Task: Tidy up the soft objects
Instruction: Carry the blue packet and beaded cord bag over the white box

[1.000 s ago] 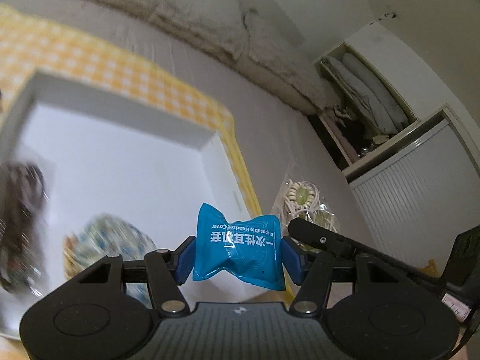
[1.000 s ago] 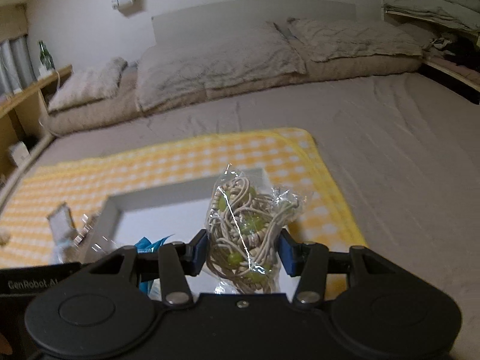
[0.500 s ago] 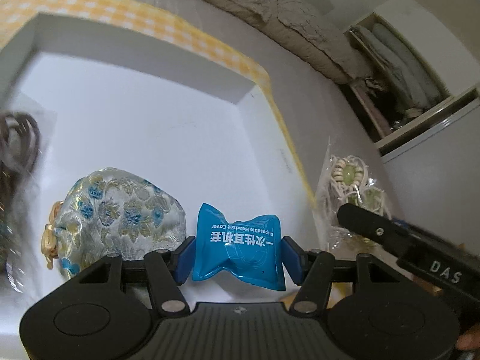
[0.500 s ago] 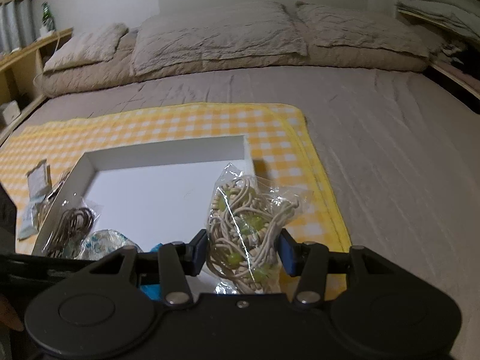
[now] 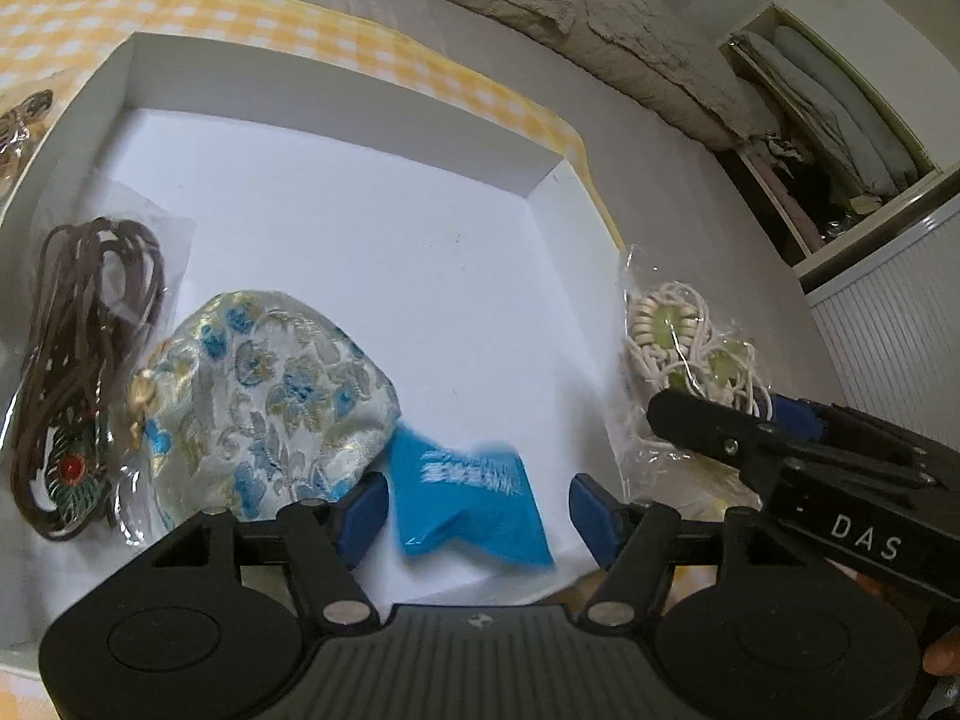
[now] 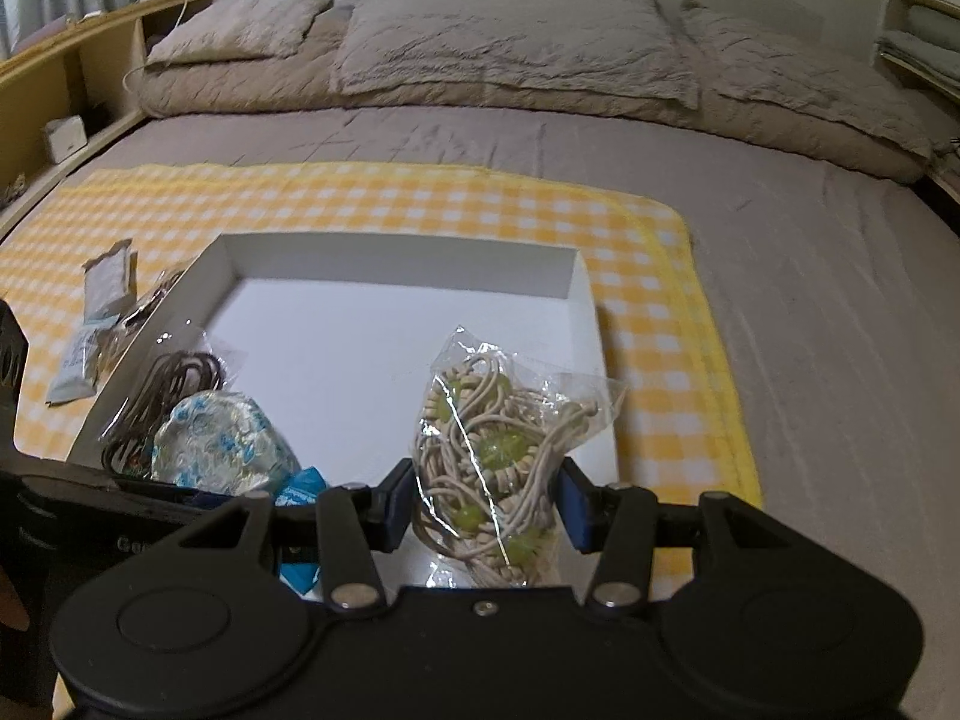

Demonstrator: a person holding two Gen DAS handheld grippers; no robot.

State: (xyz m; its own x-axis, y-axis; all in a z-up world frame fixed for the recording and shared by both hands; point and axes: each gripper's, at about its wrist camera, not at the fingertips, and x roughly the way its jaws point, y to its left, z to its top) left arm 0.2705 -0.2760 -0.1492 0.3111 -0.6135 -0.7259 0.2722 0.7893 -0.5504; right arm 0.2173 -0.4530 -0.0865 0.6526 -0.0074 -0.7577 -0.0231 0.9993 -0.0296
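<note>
Your left tongs [image 5: 474,510] are opening; the blue crinkly plastic packet [image 5: 471,498] drops loose into the shallow white cardboard box [image 5: 336,84]. Right tongs [image 6: 486,501] clamp the clear bag of beaded cords [image 6: 498,450]: light, slippery, grip mid-bundle.

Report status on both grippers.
Left gripper opening, blue packet loose over white box. Right gripper shut on bead bag. Nothing blocking.

box [image 5: 336,114]: matt white card | pouch [image 5: 270,396]: shiny brocade cloth | bead bag [image 6: 498,450]: glossy clear plastic
</note>
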